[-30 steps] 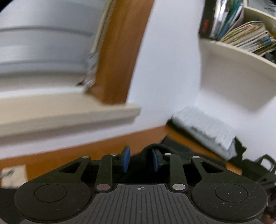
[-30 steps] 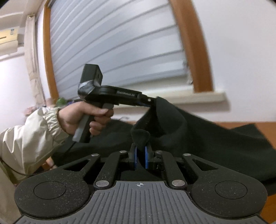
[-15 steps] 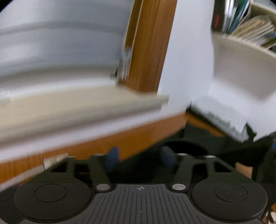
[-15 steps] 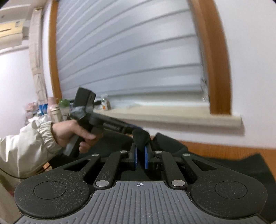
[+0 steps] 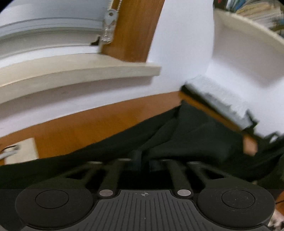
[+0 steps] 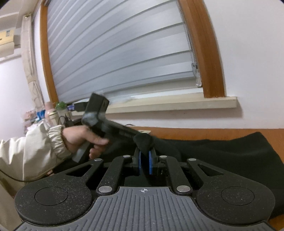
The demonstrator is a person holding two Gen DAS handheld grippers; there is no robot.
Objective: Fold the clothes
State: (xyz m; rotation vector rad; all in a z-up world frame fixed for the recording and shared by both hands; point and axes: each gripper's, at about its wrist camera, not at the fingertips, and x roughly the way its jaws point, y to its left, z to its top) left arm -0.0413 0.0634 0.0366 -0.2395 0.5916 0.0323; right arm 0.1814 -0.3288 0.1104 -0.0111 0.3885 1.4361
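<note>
A black garment (image 6: 230, 152) lies spread over the wooden table (image 6: 195, 132). It also shows in the left wrist view (image 5: 191, 142), with a raised fold running to my fingers. My right gripper (image 6: 144, 156) is shut on a bunched edge of the garment, low over the table. My left gripper (image 5: 142, 160) is blurred; its fingers stand close together with black cloth between them. In the right wrist view the left gripper (image 6: 134, 136) is held by a hand in a cream sleeve, its tip at the same bunch of cloth.
A window with grey blinds (image 6: 124, 62), a wooden frame and a pale sill (image 6: 177, 104) rises behind the table. A grey-white folded cloth (image 5: 221, 99) lies at the back right under a shelf of books (image 5: 257, 10). Bottles and clutter (image 6: 53, 110) stand at the far left.
My left gripper has closed from open and dropped toward the table. Both grippers have lowered the lifted cloth, which now lies nearly flat. The right gripper stays shut on it.
</note>
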